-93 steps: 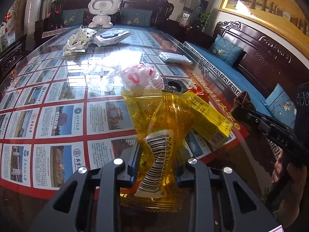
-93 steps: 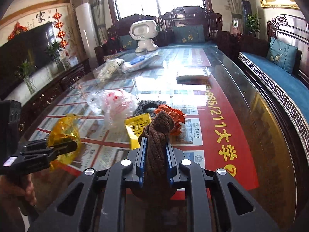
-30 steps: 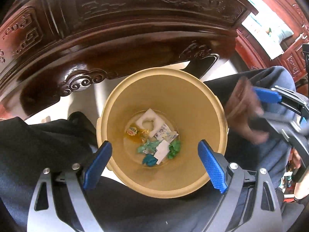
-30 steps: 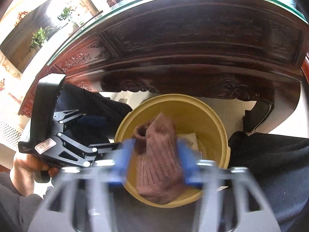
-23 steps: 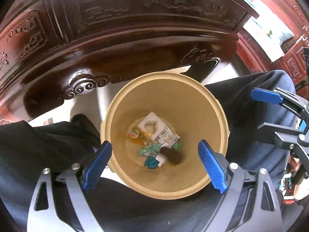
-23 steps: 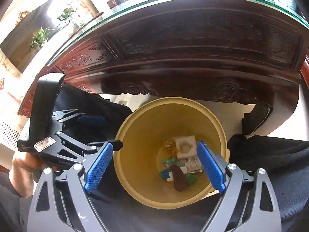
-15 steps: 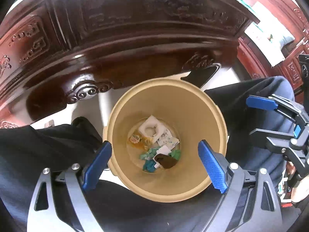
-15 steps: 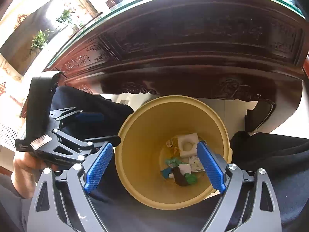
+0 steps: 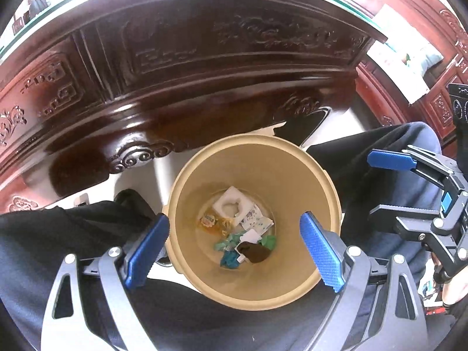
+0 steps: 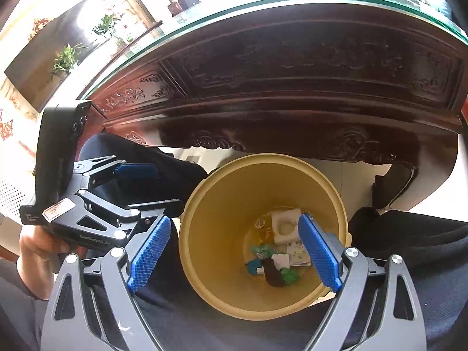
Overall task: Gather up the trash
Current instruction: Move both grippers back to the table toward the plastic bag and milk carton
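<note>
A tan plastic bin (image 9: 295, 169) stands on the floor between the person's legs, also in the right wrist view (image 10: 222, 204). At its bottom lie a brown knitted piece (image 9: 256, 253), a white foam block (image 9: 231, 204), a yellow wrapper (image 9: 212, 222) and green and blue scraps (image 9: 231, 248). The brown piece also shows in the right wrist view (image 10: 273, 272). My left gripper (image 9: 234, 247) is open and empty above the bin. My right gripper (image 10: 234, 248) is open and empty above the bin too, and shows at the right of the left view (image 9: 392, 184).
The dark carved wooden table apron (image 9: 204, 67) with a glass top edge (image 10: 292, 0) overhangs just behind the bin. The person's dark trouser legs (image 9: 73, 228) flank the bin on both sides. White floor (image 10: 351, 175) shows beyond.
Earlier the left gripper held the yellow wrapper and the right held the brown knitted piece over the table. Both opened over the bin; the brown piece dropped in and settled at the bottom.
</note>
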The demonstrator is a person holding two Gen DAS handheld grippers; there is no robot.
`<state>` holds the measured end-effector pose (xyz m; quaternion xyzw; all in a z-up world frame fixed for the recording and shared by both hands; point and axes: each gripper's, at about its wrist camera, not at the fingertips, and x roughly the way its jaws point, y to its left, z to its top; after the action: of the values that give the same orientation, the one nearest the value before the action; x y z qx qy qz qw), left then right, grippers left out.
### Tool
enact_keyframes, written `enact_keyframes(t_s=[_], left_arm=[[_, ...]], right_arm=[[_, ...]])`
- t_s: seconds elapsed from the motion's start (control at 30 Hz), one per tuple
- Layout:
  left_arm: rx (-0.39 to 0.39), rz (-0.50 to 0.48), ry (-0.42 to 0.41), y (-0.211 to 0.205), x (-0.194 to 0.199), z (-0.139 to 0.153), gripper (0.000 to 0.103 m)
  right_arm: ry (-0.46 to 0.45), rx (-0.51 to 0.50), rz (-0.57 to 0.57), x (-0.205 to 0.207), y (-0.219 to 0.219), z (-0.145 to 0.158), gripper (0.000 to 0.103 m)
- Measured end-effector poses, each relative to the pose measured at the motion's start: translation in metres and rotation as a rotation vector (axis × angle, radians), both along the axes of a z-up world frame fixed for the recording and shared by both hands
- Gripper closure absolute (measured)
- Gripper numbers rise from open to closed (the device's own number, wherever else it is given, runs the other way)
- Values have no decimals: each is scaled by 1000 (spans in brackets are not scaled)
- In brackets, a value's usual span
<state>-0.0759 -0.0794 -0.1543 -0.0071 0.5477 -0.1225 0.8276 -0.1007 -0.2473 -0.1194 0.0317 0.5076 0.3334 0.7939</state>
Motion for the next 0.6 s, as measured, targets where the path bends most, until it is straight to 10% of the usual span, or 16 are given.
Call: enact_keyframes(t_s=[0.6], left_arm=[[4, 2, -195, 19, 64, 90, 8]], right_arm=[[-180, 122, 39, 63, 16, 60, 16]])
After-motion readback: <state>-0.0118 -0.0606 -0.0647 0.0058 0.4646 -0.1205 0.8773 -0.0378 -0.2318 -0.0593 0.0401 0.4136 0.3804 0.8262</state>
